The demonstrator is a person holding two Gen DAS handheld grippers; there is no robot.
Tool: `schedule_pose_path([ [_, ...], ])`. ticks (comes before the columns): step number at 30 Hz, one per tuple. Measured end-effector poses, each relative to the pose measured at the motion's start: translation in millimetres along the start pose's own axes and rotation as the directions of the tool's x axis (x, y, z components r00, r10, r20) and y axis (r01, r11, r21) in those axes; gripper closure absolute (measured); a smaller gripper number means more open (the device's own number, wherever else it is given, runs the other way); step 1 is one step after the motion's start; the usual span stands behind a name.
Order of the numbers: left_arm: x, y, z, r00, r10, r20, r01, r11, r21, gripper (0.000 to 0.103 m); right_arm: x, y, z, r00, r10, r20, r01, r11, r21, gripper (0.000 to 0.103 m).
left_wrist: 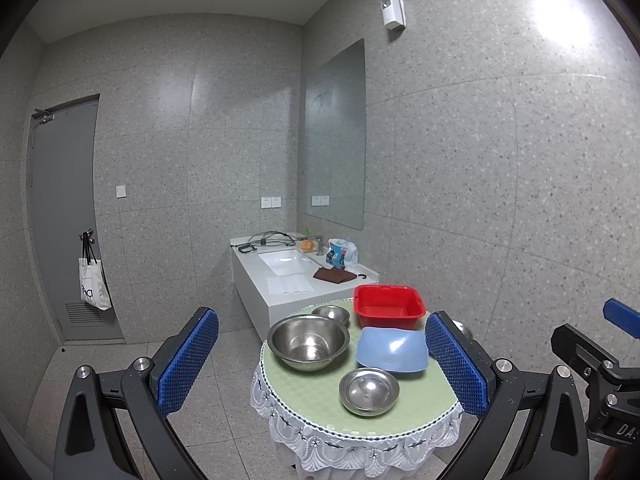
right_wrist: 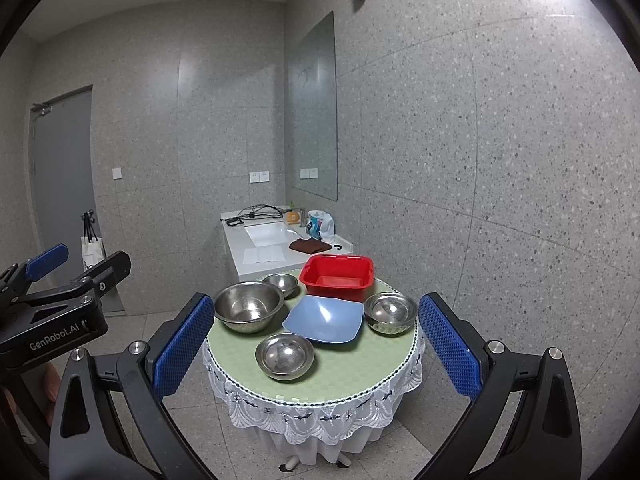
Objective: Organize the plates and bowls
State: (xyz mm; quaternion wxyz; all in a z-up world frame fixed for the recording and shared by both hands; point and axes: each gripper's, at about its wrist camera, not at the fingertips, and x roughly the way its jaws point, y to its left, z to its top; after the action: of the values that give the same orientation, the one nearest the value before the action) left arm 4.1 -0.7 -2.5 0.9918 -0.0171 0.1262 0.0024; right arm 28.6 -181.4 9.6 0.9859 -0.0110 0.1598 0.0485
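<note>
A round table with a green cloth (left_wrist: 304, 404) (right_wrist: 352, 364) carries the dishes. A large steel bowl (left_wrist: 308, 342) (right_wrist: 248, 306) sits at the left, with a small steel bowl (left_wrist: 331, 314) (right_wrist: 281, 284) behind it. A red plastic tub (left_wrist: 388, 306) (right_wrist: 337, 276) stands at the back, with a blue square plate (left_wrist: 392, 350) (right_wrist: 325, 318) in front of it. Another steel bowl (left_wrist: 369, 391) (right_wrist: 285, 356) is nearest me. A further steel bowl (right_wrist: 391, 312) sits at the right. My left gripper (left_wrist: 320, 360) and right gripper (right_wrist: 316, 344) both hover open and empty, short of the table.
Behind the table a white sink counter (left_wrist: 280, 280) (right_wrist: 260, 256) holds cables, a brown cloth (left_wrist: 334, 275) and a plastic bag. A speckled wall runs close along the right. A grey door (left_wrist: 64, 220) with a hanging tote bag is far left. Tiled floor surrounds the table.
</note>
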Motion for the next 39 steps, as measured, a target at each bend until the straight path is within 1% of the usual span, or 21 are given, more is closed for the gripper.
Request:
schedule_pose_path([
  [39,-0.2,-3.3,-1.7,1.0,0.0,0.003,0.0,1.0,0.004,0.001,-0.4,2.5,0.6,1.0,0.001,0.001,-0.001,1.0,0.01,0.0],
])
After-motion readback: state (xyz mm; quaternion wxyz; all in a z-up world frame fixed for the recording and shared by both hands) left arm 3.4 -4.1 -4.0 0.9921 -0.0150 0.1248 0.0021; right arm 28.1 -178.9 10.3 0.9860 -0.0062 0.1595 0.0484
